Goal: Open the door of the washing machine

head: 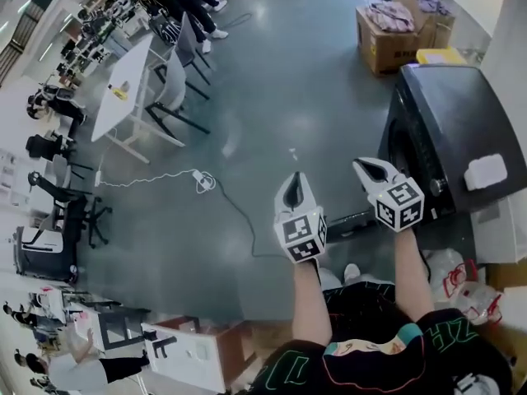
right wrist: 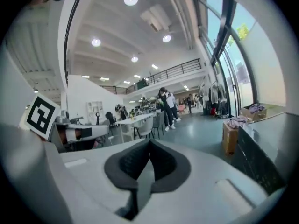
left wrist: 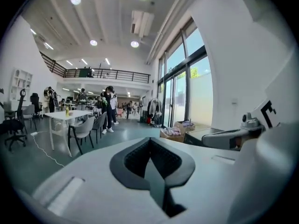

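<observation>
Two hand-held grippers are showing in the head view, held out side by side over the grey floor. The left hand-held gripper and the right hand-held gripper are each keeping their jaws pressed together with nothing between them. The washing machine is standing at the right, just beyond the right hand-held gripper but not touching it, and its round door is facing the open floor and looking closed. I am seeing a white block lying on the machine's dark top, a cardboard box of cloth standing behind it, and a white bench with chairs well apart at the far left. In the left gripper view the dark pads are meeting along one line, empty, and are pointing across the hall towards the bench and some people standing beside it. In the right gripper view the jaws are likewise lying closed on nothing, with the machine's dark side running along the right edge, near but clear of the tips.
</observation>
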Tool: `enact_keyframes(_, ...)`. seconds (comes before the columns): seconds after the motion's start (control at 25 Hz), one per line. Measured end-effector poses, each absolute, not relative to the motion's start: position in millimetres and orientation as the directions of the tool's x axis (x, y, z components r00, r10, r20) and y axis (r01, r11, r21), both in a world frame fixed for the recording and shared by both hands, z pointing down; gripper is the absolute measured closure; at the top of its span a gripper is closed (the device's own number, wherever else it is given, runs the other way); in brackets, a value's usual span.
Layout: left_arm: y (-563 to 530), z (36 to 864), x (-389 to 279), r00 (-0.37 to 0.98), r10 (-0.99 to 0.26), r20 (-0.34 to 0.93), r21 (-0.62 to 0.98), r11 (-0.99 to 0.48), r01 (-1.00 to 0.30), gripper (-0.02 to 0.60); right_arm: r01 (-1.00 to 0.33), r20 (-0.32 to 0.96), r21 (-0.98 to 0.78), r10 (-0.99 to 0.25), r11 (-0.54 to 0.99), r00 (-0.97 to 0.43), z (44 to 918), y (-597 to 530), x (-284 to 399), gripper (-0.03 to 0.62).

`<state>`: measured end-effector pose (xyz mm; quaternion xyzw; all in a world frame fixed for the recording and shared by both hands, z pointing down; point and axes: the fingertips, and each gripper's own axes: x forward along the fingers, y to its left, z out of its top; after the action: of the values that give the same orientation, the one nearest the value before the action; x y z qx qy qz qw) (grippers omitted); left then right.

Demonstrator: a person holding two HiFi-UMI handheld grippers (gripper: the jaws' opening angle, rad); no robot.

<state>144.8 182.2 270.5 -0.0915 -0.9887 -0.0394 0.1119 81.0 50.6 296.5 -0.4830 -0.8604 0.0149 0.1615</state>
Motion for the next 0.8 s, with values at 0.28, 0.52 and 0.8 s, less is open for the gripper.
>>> enact_keyframes(0.28,195,187,158,-0.960,0.275,0.057,-0.052,0.961,0.272,0.571,0.823,0.108,-0.093,0.828,0.560,-0.551,217,38,72,0.591)
enact_keyframes(0.52,186,175,158,-0.963,0.269,0.014,-0.143,0.954,0.265,0.571,0.777,0.090,-0.021,0.776,0.629,-0.625,210,34,63,0.591)
enact_keyframes(0.8,195,173,155,-0.949,0.314,0.004,-0.185,0.933,0.308,0.571,0.771,0.069,0.004,0.769,0.637,-0.636,205,38,54,0.591)
